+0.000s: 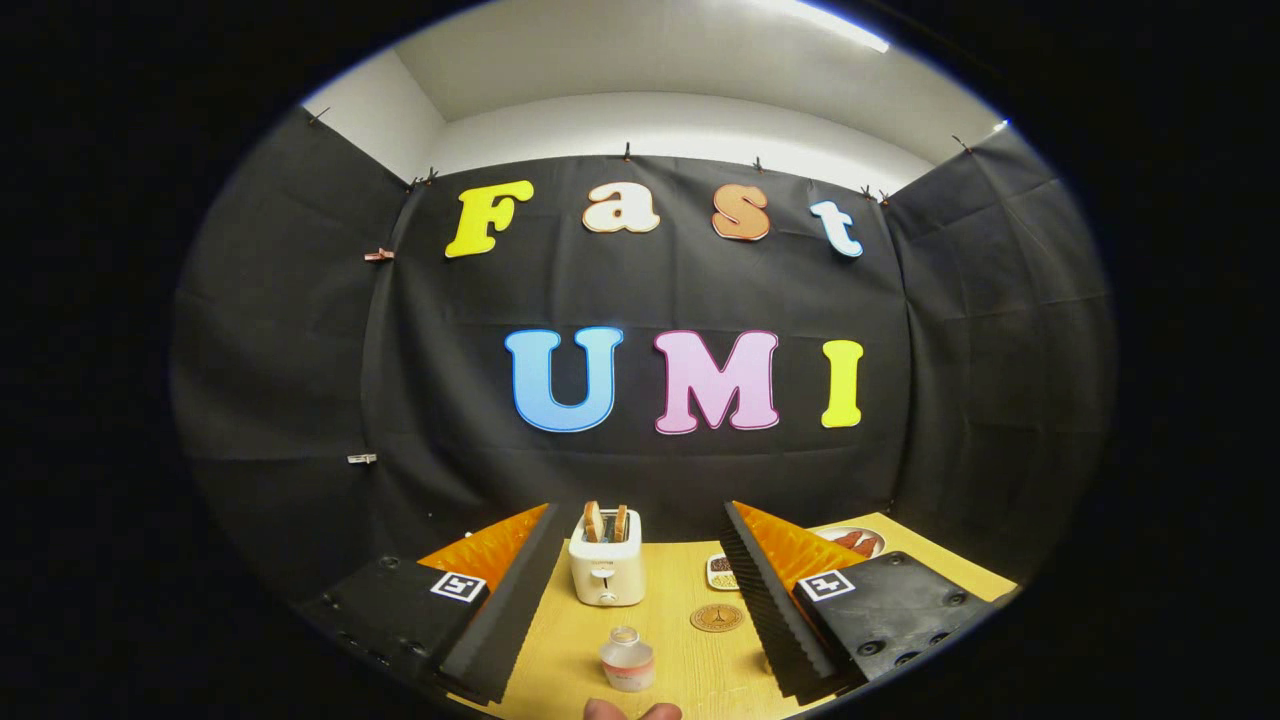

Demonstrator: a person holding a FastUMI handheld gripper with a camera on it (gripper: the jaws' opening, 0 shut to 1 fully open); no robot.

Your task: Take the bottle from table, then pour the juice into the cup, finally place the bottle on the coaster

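We saw the bottle [627, 659] standing upright on the wooden table [690, 600], long axis vertical w/ its capped neck pointing up; it sat between the two fingers, near their base, touching neither. The gripper [640, 545] was spread wide, released, holding nothing, w/ the left finger [505, 610] and right finger [765, 600] running forward on either side of the bottle. The bottle looked small and clear w/ a pale pinkish band low on its body; we couldn't tell how much liquid was in it. Just beyond it and a bit to the right lay the round brown coaster [717, 617], flat on the table, apart from the bottle. Farther ahead, approx. midway between the fingertips, stood a white toaster [606, 570] w/ two slices of bread [606, 522] sticking up from its slots. Right of the toaster a small patterned card or dish [721, 571] lay partly hidden behind the right finger, and a plate w/ reddish food [852, 541] showed past that finger's tip. A fingertip or two of a person's hand [632, 711] showed at the near side of the table, just before the bottle. Black cloth walled the booth on three sides; above it were a white wall and ceiling w/ a strip light [820, 20].
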